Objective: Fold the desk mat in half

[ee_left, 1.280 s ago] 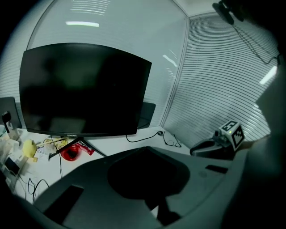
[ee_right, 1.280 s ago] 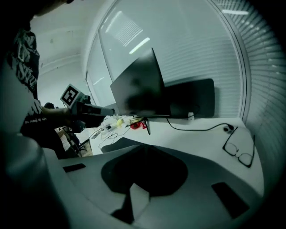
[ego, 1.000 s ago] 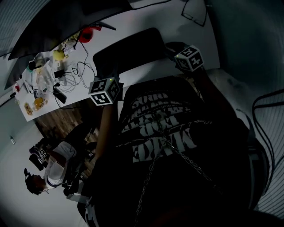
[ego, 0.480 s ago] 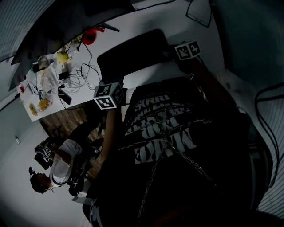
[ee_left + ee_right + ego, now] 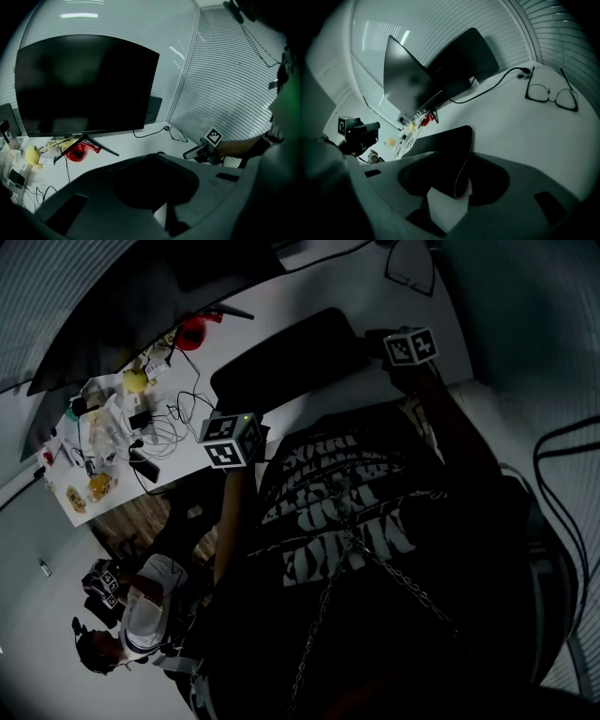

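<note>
The black desk mat (image 5: 281, 360) lies on the white desk (image 5: 375, 277). My left gripper (image 5: 153, 156) is at the mat's near left corner, its marker cube (image 5: 230, 439) just in front of it. Its jaws are shut with the dark mat (image 5: 154, 185) pinched between them. My right gripper (image 5: 461, 158), under its marker cube (image 5: 410, 346), is at the near right corner. Its jaws have just been closing. They still stand apart, with the mat's corner (image 5: 449, 161) and its thin reddish edge between them.
A wide dark monitor (image 5: 84, 84) stands at the back of the desk. Glasses (image 5: 551, 96) lie at the right beside a black cable (image 5: 487, 89). A red object (image 5: 190, 332), wires (image 5: 173, 399) and small clutter (image 5: 94, 418) fill the left end. A person (image 5: 131, 615) is low beside the desk.
The right gripper has rolled and sunk toward the mat's near right corner. The left gripper has hardly moved. The head view has shifted slightly.
</note>
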A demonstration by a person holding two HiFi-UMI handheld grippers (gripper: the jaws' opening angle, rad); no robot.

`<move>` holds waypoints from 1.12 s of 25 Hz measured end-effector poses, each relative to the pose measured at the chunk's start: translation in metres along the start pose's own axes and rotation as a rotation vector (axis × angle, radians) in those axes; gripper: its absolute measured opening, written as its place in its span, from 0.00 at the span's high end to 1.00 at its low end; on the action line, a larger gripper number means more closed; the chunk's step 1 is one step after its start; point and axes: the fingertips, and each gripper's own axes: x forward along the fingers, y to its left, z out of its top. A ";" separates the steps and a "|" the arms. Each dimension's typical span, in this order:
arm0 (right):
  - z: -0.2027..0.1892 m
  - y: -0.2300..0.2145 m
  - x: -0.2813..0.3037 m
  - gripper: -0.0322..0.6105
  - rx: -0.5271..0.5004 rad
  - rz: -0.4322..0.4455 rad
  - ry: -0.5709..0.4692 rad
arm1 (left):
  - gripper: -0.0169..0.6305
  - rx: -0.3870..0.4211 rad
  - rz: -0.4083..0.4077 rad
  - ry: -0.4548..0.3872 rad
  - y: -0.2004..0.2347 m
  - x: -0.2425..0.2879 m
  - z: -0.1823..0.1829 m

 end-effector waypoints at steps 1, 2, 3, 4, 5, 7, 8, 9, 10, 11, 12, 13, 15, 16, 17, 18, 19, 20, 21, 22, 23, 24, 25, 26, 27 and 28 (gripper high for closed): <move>-0.003 -0.002 -0.003 0.68 0.017 0.005 0.018 | 0.96 0.003 -0.009 -0.002 0.001 -0.001 0.001; -0.010 -0.004 -0.002 0.66 0.030 0.010 0.047 | 0.96 0.009 -0.015 -0.003 0.002 -0.001 0.002; -0.018 -0.005 0.002 0.65 0.045 0.019 0.083 | 0.96 0.015 -0.020 -0.004 0.004 -0.002 0.004; -0.026 -0.004 0.008 0.65 0.066 0.037 0.118 | 0.96 0.020 -0.026 -0.006 0.004 -0.002 0.006; -0.033 -0.001 0.015 0.65 0.092 0.066 0.145 | 0.96 0.025 -0.031 -0.009 0.004 -0.003 0.008; -0.039 0.011 0.026 0.65 0.137 0.135 0.157 | 0.96 0.035 -0.046 -0.014 0.002 -0.007 0.009; -0.037 0.017 0.029 0.65 0.141 0.152 0.141 | 0.96 0.040 -0.053 -0.015 0.001 -0.009 0.009; -0.033 0.020 0.031 0.65 0.126 0.152 0.117 | 0.96 0.045 -0.058 -0.014 -0.001 -0.012 0.008; -0.029 0.021 0.032 0.65 0.095 0.141 0.094 | 0.96 0.049 -0.061 -0.010 -0.001 -0.015 0.006; -0.024 0.022 0.032 0.68 0.056 0.128 0.074 | 0.96 0.053 -0.063 -0.005 -0.001 -0.017 0.004; -0.019 0.023 0.033 0.78 0.011 0.116 0.059 | 0.96 0.056 -0.064 0.000 -0.001 -0.018 0.003; -0.013 0.026 0.032 0.89 -0.048 0.110 0.048 | 0.96 0.061 -0.064 0.001 -0.001 -0.020 0.003; -0.001 0.043 0.027 0.92 -0.216 0.107 0.027 | 0.96 0.081 -0.061 -0.016 -0.002 -0.024 0.008; 0.006 0.057 0.023 0.93 -0.316 0.105 0.013 | 0.96 0.093 -0.060 -0.028 -0.002 -0.027 0.011; 0.012 0.073 0.017 0.93 -0.416 0.098 -0.003 | 0.96 0.105 -0.062 -0.039 -0.001 -0.030 0.012; 0.016 0.091 0.011 0.93 -0.515 0.087 -0.020 | 0.96 0.117 -0.067 -0.048 0.000 -0.034 0.014; 0.018 0.109 0.004 0.93 -0.613 0.073 -0.036 | 0.96 0.130 -0.073 -0.054 0.001 -0.037 0.015; 0.018 0.129 -0.003 0.93 -0.707 0.062 -0.052 | 0.95 0.145 -0.080 -0.059 0.003 -0.042 0.017; 0.018 0.149 -0.010 0.93 -0.789 0.060 -0.070 | 0.92 0.162 -0.087 -0.064 0.006 -0.048 0.020; 0.016 0.171 -0.017 0.93 -0.856 0.070 -0.087 | 0.88 0.180 -0.097 -0.069 0.008 -0.054 0.025; 0.015 0.193 -0.023 0.93 -0.911 0.087 -0.103 | 0.84 0.198 -0.110 -0.076 0.010 -0.060 0.030; 0.014 0.213 -0.029 0.93 -0.962 0.107 -0.117 | 0.81 0.215 -0.126 -0.085 0.011 -0.065 0.035; 0.012 0.229 -0.033 0.93 -1.015 0.127 -0.128 | 0.80 0.231 -0.142 -0.094 0.010 -0.069 0.039; 0.009 0.241 -0.035 0.93 -1.074 0.142 -0.136 | 0.78 0.249 -0.156 -0.102 0.010 -0.070 0.041; 0.007 0.248 -0.037 0.93 -1.138 0.150 -0.140 | 0.76 0.269 -0.165 -0.108 0.009 -0.068 0.042; 0.005 0.252 -0.039 0.93 -1.201 0.151 -0.143 | 0.73 0.294 -0.168 -0.112 0.007 -0.066 0.043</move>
